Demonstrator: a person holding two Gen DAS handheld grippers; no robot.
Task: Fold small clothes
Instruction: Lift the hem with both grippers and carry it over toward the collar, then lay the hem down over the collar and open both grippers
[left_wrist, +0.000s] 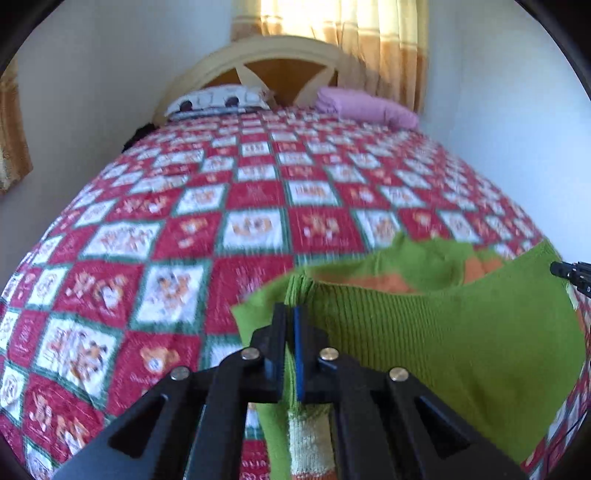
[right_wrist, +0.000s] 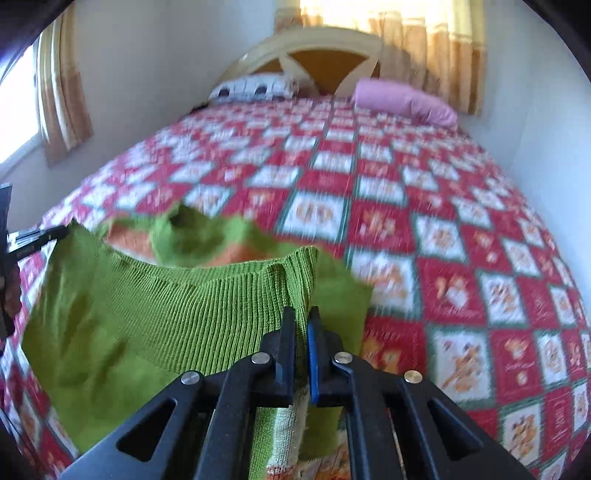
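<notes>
Hanging between two tongs, a green ribbed sweater (left_wrist: 424, 332) with orange and cream bands sags just above the near end of the bed (left_wrist: 258, 192). The left tongs (left_wrist: 290, 314) are clenched on one corner of its ribbed edge, the right tongs (right_wrist: 302, 317) on the other. Beyond the sweater, at the headboard (left_wrist: 258, 66), lie a patterned pillow (left_wrist: 218, 98) and a pink one (left_wrist: 365, 107).

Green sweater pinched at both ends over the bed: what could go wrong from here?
1. The left gripper and right gripper each pinch only a thin ribbed edge of the green sweater; it may slip out.
2. The middle sags and bunches toward the quilt, so a fold could land creased or uneven.
</notes>
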